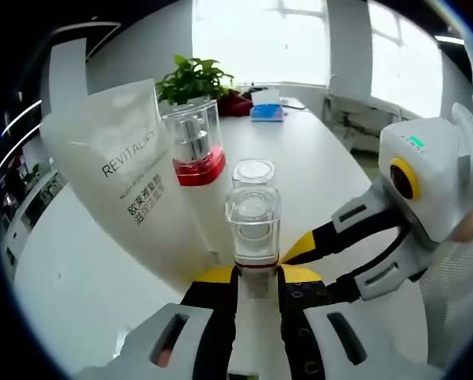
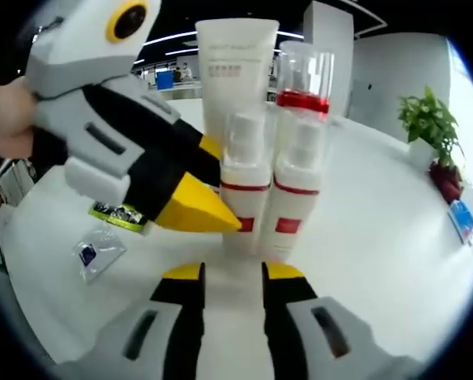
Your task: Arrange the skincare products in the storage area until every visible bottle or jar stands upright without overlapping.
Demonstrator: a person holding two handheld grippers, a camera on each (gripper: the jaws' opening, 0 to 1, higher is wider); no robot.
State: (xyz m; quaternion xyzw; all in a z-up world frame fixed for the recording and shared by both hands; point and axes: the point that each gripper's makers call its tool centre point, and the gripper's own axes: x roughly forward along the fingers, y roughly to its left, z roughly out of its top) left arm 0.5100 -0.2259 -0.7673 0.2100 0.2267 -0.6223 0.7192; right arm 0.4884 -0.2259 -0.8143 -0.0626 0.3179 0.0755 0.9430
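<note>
Gripping small bottle [image 1: 253,229], left hand-held gripper [image 1: 257,277] seems closed; right [image 2: 232,273] open, empty.

Left gripper view: small bottle [image 1: 253,226] base hidden between tongs [image 1: 257,279]. Right gripper view: tube [image 2: 234,75] print blurred, lower part behind bottles [image 2: 272,186].

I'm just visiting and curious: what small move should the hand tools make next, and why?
Probably open the left gripper and draw it back: its fingers clasp a small bottle that seems upright on the white table, beside the others without overlap.
</note>
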